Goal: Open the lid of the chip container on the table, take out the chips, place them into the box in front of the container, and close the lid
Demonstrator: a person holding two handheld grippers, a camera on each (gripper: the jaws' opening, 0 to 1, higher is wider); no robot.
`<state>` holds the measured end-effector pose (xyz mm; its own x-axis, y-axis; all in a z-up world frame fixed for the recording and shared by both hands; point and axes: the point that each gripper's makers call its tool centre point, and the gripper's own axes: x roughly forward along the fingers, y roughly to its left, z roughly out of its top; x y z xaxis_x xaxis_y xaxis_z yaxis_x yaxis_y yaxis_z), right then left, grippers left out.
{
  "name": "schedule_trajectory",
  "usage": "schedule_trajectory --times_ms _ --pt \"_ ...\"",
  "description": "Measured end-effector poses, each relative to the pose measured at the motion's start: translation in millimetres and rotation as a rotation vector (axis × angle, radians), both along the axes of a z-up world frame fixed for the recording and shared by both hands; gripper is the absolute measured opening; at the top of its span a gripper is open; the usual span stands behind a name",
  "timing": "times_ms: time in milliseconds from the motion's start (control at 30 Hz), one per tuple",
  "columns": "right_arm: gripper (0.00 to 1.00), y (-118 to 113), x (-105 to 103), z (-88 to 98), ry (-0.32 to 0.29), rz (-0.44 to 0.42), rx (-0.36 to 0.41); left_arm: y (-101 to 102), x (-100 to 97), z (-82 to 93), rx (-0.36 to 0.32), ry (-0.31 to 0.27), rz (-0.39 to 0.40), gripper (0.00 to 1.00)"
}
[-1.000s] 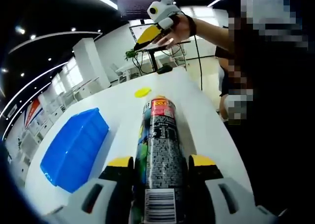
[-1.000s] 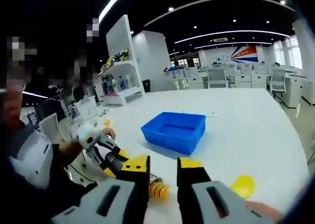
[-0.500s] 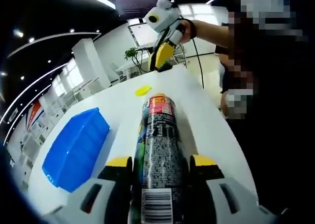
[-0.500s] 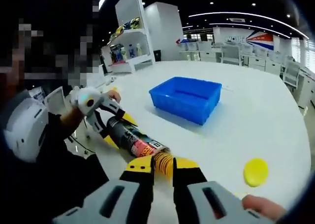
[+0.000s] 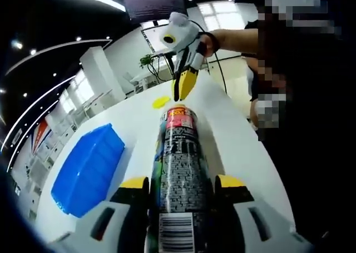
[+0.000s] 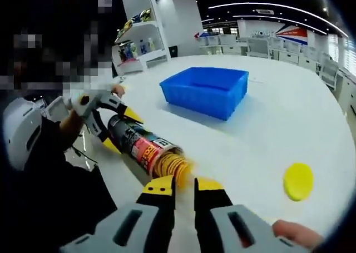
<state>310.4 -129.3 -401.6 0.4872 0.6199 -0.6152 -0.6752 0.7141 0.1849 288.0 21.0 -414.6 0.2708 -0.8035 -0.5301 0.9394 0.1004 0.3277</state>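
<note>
The chip can point(image 5: 181, 169) lies on its side with my left gripper point(image 5: 182, 186) shut on its body, open mouth pointing away. From the right gripper view, the can point(image 6: 136, 144) slants up to the left. A ribbed stack of yellow chips point(image 6: 171, 165) sticks out of its mouth. My right gripper point(image 6: 184, 182) is at that stack, jaws drawn close with the chips' end between them. In the left gripper view, the right gripper's yellow fingertips point(image 5: 185, 85) point down at the can's mouth. The yellow lid point(image 6: 298, 180) point(image 5: 161, 102) lies loose on the table. The blue box point(image 6: 206, 90) point(image 5: 89, 169) stands open.
The white table point(image 6: 261, 136) runs wide around the box. A person stands close along its near edge, one sleeve point(image 6: 25, 133) beside the can. A fingertip point(image 6: 289, 231) shows at the bottom right of the right gripper view. Shelves and desks stand far behind.
My right gripper has come down to the can's mouth and its jaws have narrowed around the protruding chips. The left gripper keeps the can where it was.
</note>
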Motion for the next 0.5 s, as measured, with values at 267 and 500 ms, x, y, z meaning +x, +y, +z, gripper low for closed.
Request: schedule_trajectory --times_ms 267,500 --pt "0.09 2.1 1.3 -5.4 0.000 0.013 -0.031 0.4 0.1 0.6 -0.011 0.000 -0.004 0.48" --pt "0.02 1.2 -0.4 -10.4 0.001 0.035 -0.094 1.2 0.7 0.6 -0.017 -0.004 -0.009 0.48"
